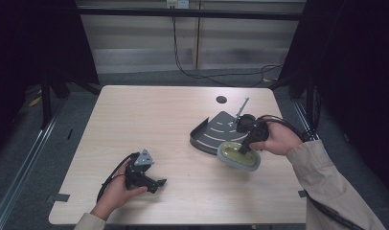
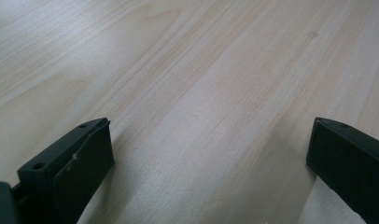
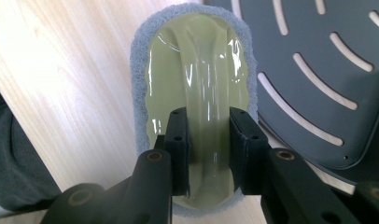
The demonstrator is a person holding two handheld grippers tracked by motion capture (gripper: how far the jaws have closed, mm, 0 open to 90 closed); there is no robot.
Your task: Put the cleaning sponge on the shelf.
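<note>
Over on the left, the left gripper (image 1: 156, 183) rests low on the table (image 1: 149, 120), jaws spread wide with only bare wood grain between them; it has hold of nothing.

Moving right, the dark metal rack (image 1: 216, 132), a slotted fan-shaped piece with a raised curved wall, lies on the tabletop. Overlapping its near edge is the scrubber (image 1: 238, 155), an oval pad of grey-blue fibre with a glossy, pale green plastic back that rises into a ridge-like handle along its length.

The right gripper (image 3: 208, 140) is clamped onto that ridge, one jaw on each flank, pressing in near the end closest to the hand. I judge that ridge to be the right place to hold: it is the only part narrow enough for the jaws. The scrubber looks light, and the pad beneath should be soft and springy. The plastic back seems stiff and shiny, so probably slippery; a firm squeeze low on the ridge ought to stop it twisting or sliding out.

I can make out no brand, label or writing on anything here.
</note>
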